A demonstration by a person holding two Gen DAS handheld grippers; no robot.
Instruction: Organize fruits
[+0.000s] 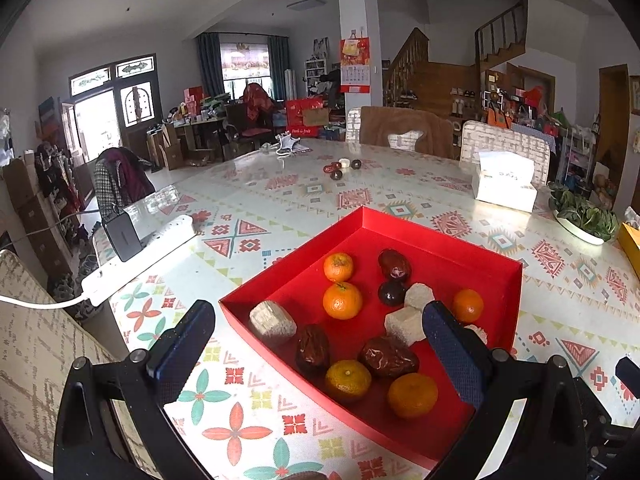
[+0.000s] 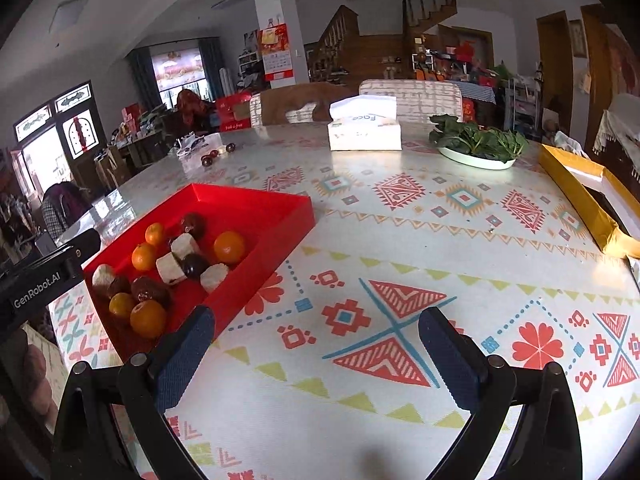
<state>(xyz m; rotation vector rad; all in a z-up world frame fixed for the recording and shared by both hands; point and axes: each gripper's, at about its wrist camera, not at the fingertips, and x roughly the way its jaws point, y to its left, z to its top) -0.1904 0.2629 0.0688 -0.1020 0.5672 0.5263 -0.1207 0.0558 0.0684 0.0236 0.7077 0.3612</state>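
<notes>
From the left wrist we see the red tray (image 1: pixel 400 228) on the patterned surface (image 1: pixel 280 200), holding mandarins (image 1: pixel 342 300), dark dates (image 1: pixel 389 357) and pale blocks (image 1: pixel 272 322) mixed together, which we judge leaves sorting possible. Our left tool (image 1: pixel 320 332) hangs over the tray's near edge, fingers wide apart and empty, placed to reach in.

From the right wrist, our right tool (image 2: pixel 316 340) sits beside the tray, also spread apart with nothing held, over bare surface. Beyond the tray stand a tissue box (image 2: pixel 365 128) and a dish of greens (image 2: pixel 476 142).
</notes>
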